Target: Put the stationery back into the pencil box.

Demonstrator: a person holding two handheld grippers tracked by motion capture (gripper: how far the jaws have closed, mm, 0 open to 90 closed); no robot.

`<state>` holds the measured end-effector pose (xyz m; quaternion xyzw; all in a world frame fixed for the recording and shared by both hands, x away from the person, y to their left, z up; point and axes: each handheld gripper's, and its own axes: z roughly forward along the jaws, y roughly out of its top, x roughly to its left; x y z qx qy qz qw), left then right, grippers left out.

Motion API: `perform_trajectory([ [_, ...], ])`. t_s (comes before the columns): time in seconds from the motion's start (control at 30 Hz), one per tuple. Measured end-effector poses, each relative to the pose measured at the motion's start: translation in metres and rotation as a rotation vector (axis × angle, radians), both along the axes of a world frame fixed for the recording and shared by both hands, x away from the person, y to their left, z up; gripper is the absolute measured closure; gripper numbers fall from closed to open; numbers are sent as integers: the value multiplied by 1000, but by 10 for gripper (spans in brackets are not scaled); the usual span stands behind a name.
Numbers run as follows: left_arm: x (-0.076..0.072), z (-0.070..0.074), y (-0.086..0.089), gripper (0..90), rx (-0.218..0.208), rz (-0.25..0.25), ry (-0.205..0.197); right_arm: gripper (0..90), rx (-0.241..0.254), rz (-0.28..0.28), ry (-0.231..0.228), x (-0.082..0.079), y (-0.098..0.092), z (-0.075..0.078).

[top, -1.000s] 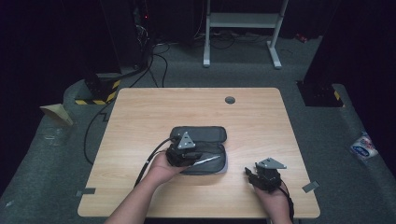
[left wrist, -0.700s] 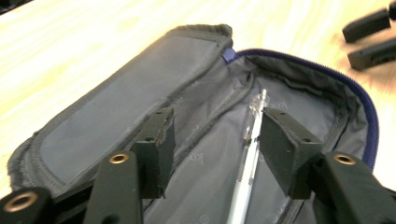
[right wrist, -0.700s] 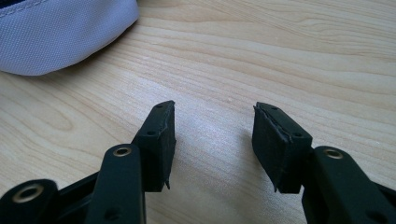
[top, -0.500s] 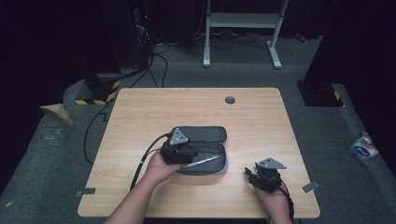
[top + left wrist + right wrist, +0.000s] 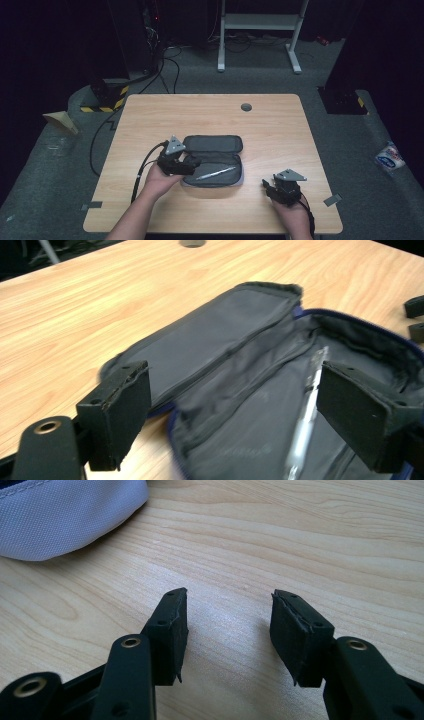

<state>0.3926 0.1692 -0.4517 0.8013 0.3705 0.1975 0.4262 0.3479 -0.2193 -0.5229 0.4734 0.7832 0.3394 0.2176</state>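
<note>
The pencil case (image 5: pixel 215 161) is laid open mid-table, long axis running left-right, with a pen (image 5: pixel 216 173) lying inside along it. The left gripper (image 5: pixel 194 163) is parked at its left end, jaws just spread wide, nothing pinched. The right gripper (image 5: pixel 265 187) is rested well apart, half-spread, empty. Plenty of bare table (image 5: pixel 210 115) is left behind.

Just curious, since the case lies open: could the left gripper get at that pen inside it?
Probably yes. The left gripper hangs open over the unzipped pencil case, its jaws having just opened, and the pen lies uncovered between them with nothing blocking.
</note>
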Motion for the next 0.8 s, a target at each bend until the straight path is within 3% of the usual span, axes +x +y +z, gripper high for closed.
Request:
perform_trajectory([
  [0.2, -8, -1, 32, 129, -22, 66, 3, 489, 1, -1, 1, 0, 0, 0],
  [0.4, -19, -10, 70, 130, -17, 173, 20, 489, 1, -2, 1, 0, 0, 0],
  [0.63, -36, -41, 115, 136, 19, 308, 103, 489, 1, -5, 3, 0, 0, 0],
  [0.8, -50, -63, 136, 136, 61, 360, 165, 489, 1, -6, 3, 0, 0, 0],
])
